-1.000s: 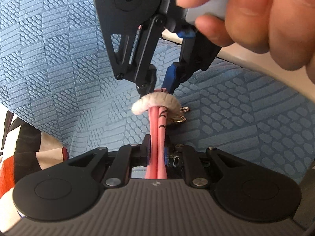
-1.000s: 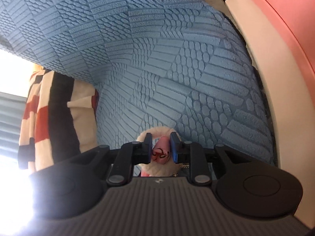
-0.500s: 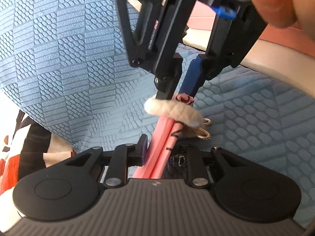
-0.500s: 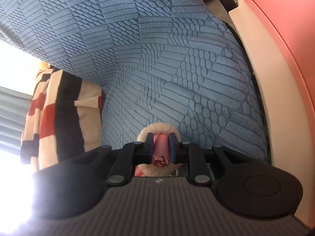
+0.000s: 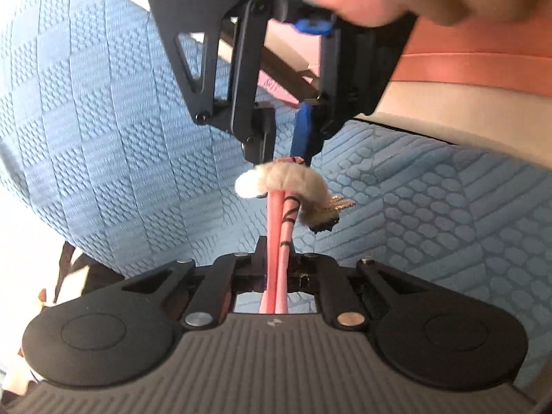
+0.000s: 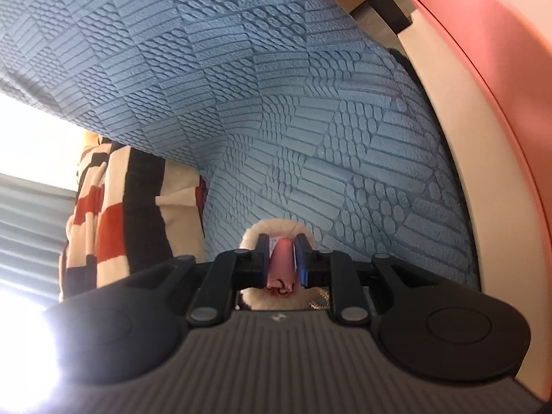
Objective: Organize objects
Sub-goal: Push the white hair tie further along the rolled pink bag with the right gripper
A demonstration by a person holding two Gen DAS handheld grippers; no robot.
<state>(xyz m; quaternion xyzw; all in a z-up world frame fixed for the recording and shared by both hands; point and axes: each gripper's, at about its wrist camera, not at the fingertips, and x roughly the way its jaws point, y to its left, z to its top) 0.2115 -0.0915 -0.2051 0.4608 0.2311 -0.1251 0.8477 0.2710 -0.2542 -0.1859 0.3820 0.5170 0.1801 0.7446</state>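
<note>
Left tongs [image 5: 276, 269] clamp the near end of a folded pink band [image 5: 278, 227]; right tongs [image 5: 283, 148] pinch its far end, just past the fluffy white ring [image 5: 279, 181] (a gold charm [image 5: 339, 203] hangs beside it), above the blue textured cushion [image 5: 431, 207]

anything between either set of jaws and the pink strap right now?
Nothing visible. The left gripper is shut directly on the pink strap, and the right gripper is shut on its far end. The fuzzy white ring encircles the strap between the two grips, outside both sets of jaws.
</note>
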